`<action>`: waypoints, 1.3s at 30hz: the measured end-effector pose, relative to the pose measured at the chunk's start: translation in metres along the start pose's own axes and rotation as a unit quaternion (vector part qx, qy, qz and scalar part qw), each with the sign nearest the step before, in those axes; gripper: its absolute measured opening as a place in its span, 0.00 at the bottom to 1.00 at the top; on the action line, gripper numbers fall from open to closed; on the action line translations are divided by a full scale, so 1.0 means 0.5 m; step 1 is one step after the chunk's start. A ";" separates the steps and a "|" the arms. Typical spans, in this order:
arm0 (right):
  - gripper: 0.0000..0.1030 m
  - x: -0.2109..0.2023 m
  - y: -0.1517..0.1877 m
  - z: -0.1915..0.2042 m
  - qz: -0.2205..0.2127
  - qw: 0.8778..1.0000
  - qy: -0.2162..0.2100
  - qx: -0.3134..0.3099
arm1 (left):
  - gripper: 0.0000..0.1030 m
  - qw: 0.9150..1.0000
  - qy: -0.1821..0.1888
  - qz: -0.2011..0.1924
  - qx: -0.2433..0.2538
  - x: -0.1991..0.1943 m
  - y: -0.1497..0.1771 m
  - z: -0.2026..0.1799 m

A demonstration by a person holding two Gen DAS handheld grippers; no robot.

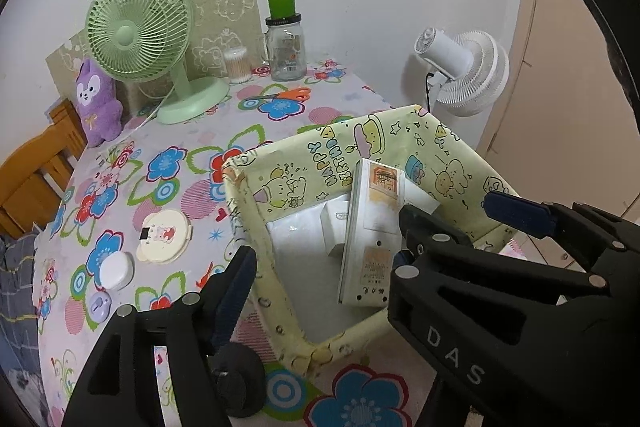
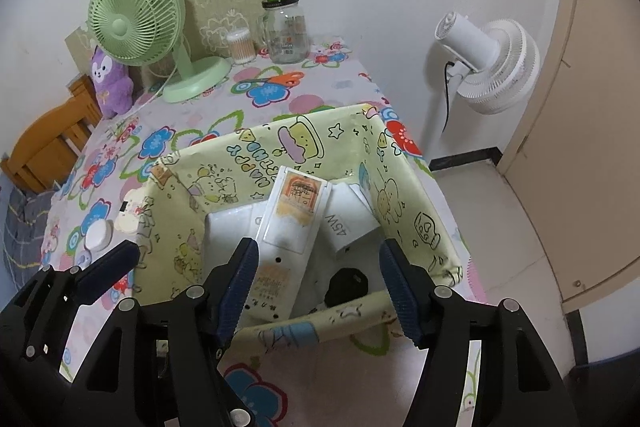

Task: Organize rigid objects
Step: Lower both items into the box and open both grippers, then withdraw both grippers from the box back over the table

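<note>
A yellow cartoon-print storage box (image 1: 320, 155) (image 2: 224, 163) stands on the floral table. Inside lie a long white box with orange labels (image 1: 374, 227) (image 2: 294, 215), a white 45W charger box (image 2: 348, 221), other white boxes (image 1: 332, 227) and a black item (image 2: 346, 285). My right gripper (image 2: 318, 279) is open and empty over the box's near rim; it also shows in the left wrist view (image 1: 444, 211). My left gripper (image 1: 362, 251) is open and empty, with one finger (image 1: 236, 291) outside the box's left wall; a finger also shows in the right wrist view (image 2: 108, 267).
Left of the box lie a round cream compact (image 1: 164, 237), a white lid (image 1: 116, 271) and a small lilac case (image 1: 99, 305). At the back stand a green fan (image 1: 138, 27), purple plush (image 1: 98, 103), glass jar (image 1: 286, 47), cotton swabs (image 1: 237, 65) and orange scissors (image 1: 288, 94). A white fan (image 1: 464, 73) stands at right.
</note>
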State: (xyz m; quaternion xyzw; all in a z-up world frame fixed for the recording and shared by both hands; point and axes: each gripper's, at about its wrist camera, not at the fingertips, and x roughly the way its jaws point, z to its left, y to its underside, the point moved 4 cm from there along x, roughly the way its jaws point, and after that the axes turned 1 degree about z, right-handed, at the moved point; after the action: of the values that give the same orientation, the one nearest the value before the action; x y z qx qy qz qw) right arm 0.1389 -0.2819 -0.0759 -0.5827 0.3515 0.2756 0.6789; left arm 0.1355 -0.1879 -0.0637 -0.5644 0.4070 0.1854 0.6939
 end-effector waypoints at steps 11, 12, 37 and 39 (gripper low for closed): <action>0.71 -0.041 0.023 0.033 -0.016 1.000 0.008 -0.009 | 0.76 1.000 -0.004 -0.010 -0.009 -0.044 0.027 0.030; 0.72 -0.046 0.027 0.036 -0.019 1.000 0.007 -0.007 | 0.76 1.000 -0.006 -0.012 -0.008 -0.049 0.030 0.033; 0.85 -0.128 0.095 0.155 -0.068 0.997 0.013 -0.033 | 0.90 0.997 -0.048 -0.053 -0.020 -0.154 0.116 0.140; 0.86 -0.133 0.097 0.166 -0.072 0.997 0.010 -0.036 | 0.94 0.998 -0.034 -0.055 -0.023 -0.160 0.121 0.148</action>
State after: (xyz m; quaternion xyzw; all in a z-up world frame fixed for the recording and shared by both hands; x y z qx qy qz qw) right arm 0.0738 -0.1895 -0.0456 -0.6334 0.3050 0.2331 0.6719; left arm 0.0704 -0.0851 -0.0378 -0.5951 0.3471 0.1760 0.7032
